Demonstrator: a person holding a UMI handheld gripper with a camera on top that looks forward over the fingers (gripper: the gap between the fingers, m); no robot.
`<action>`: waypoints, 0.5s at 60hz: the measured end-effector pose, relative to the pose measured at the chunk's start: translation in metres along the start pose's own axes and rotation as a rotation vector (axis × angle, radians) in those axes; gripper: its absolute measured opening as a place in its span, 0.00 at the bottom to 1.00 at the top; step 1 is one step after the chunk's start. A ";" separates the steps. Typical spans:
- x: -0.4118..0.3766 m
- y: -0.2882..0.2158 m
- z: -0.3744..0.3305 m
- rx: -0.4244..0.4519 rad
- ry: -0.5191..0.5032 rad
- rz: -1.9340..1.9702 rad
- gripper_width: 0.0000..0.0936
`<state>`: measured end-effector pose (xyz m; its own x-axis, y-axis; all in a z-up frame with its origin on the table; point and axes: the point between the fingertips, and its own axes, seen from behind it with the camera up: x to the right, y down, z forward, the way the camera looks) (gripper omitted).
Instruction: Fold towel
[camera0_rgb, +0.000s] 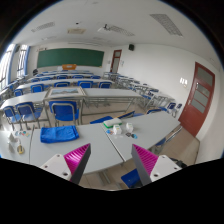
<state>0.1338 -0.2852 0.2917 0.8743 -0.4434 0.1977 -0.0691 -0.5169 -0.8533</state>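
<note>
Claw held high above the bench, pink-padded fingers spread wide apart, nothing between them. Blue towel lying flat on the grey benchtop, ahead of the fingers and off toward the left one, well clear of both tips. Judged as the approach stage, fold not yet begun. Best done by dropping low and lining both pads up on one near corner or edge, pinching only the top layer, then lifting just enough to carry that edge across to the far side without dragging the whole cloth along. Soft, limp fabric, likely to sag and bunch if grabbed mid-panel; slightly rumpled outline, matte surface, strong blue against the smooth pale benchtop. Small whitish clutter further right on the bench, too small to identify, worth steering round. Another patch of blue low beside the right finger, unclear what. Behind, rows of desks with blue chairs, a green chalkboard, a reddish door.
</note>
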 end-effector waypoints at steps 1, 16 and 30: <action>0.001 0.001 0.000 -0.004 0.004 0.000 0.91; -0.044 0.054 0.015 -0.080 0.001 -0.006 0.91; -0.197 0.122 0.033 -0.188 -0.225 -0.009 0.91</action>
<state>-0.0307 -0.2367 0.1328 0.9585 -0.2751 0.0750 -0.1302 -0.6561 -0.7434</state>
